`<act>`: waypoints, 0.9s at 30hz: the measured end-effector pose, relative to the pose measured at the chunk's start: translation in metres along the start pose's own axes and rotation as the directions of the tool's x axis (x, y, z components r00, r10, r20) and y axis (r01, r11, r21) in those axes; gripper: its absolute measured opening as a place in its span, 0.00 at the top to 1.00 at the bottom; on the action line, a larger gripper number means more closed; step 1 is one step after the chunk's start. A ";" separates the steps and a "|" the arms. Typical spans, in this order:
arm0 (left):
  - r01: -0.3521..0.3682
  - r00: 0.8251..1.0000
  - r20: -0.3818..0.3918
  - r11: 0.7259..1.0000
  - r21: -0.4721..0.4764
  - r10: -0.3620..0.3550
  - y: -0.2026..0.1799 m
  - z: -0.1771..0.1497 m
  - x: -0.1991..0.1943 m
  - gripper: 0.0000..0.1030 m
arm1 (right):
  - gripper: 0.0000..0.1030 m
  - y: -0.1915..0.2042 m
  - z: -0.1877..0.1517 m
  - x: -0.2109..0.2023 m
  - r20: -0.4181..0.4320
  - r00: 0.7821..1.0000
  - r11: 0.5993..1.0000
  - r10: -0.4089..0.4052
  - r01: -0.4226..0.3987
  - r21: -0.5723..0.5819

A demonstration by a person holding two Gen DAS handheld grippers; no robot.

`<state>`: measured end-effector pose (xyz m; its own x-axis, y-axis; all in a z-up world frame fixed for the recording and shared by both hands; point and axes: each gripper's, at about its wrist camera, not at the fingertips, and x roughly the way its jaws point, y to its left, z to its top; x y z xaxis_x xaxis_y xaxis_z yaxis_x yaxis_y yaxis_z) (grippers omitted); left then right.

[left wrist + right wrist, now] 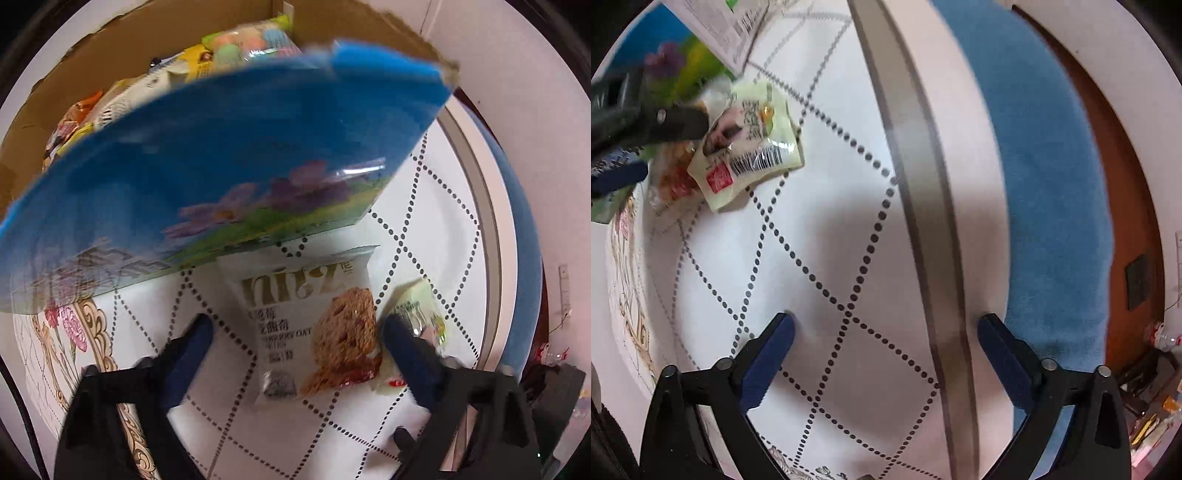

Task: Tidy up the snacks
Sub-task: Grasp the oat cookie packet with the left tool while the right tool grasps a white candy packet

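A white oat-cookie packet (295,295) lies flat on the tablecloth. My left gripper (297,325) points down over it, its blue fingers either side of the packet and clear of it, so it is open. A pale green snack packet (417,310) lies just right of the right finger. The right wrist view shows the same green packet (753,147), the cookie packet (674,177) and my left gripper (674,147) at the upper left. My right gripper (886,328) is wide open over bare cloth, nothing between its fingers.
A cardboard box with a blue flower-printed side (221,147) stands just behind the cookie packet and holds several snack packets (236,48). The white dotted tablecloth (831,240) ends at a metal table rim (923,221). Beyond it is a blue cushion (1052,184).
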<state>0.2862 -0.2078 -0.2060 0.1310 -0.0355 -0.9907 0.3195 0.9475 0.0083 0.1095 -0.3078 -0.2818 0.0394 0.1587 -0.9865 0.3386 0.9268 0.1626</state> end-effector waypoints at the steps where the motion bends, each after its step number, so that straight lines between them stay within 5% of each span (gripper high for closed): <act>1: 0.015 1.000 -0.010 1.000 -0.008 -0.015 0.000 0.000 0.002 0.40 | 0.00 -0.002 0.001 0.003 -0.021 1.000 1.000 0.016 -0.016 -0.005; 4: 0.029 1.000 -0.004 0.999 -0.025 -0.030 0.004 -0.008 -0.001 0.49 | 0.06 -0.007 0.003 -0.002 -0.017 1.000 1.000 0.015 -0.015 -0.021; 6: 0.050 0.999 -0.006 0.998 -0.044 -0.050 0.012 -0.019 -0.006 0.50 | 0.30 -0.010 -0.001 -0.019 0.024 1.000 0.999 0.005 -0.004 -0.038; 9: 0.060 0.998 -0.002 0.995 -0.078 -0.061 0.032 -0.046 -0.013 0.51 | 0.50 -0.014 -0.004 -0.048 0.089 0.993 0.997 0.072 -0.070 -0.025; 17: 0.099 0.992 -0.050 0.967 -0.235 -0.114 0.087 -0.118 -0.017 0.50 | 0.50 0.028 0.046 -0.095 0.208 0.959 0.979 0.192 -0.173 -0.105; 23: 0.135 0.981 -0.091 0.946 -0.294 -0.169 0.101 -0.123 0.015 0.48 | 0.49 0.069 0.102 -0.047 0.106 0.987 0.985 0.125 -0.110 -0.132; 27: 0.129 0.985 -0.070 0.949 -0.288 -0.155 0.096 -0.120 0.013 0.52 | 0.50 0.085 0.096 -0.035 0.085 0.994 0.980 0.076 -0.059 -0.189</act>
<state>0.2058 -0.0788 -0.2349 0.0136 -0.1597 -0.9871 0.0497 0.9860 -0.1589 0.2274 -0.2671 -0.2353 0.1442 0.1992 -0.9693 0.1515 0.9635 0.2206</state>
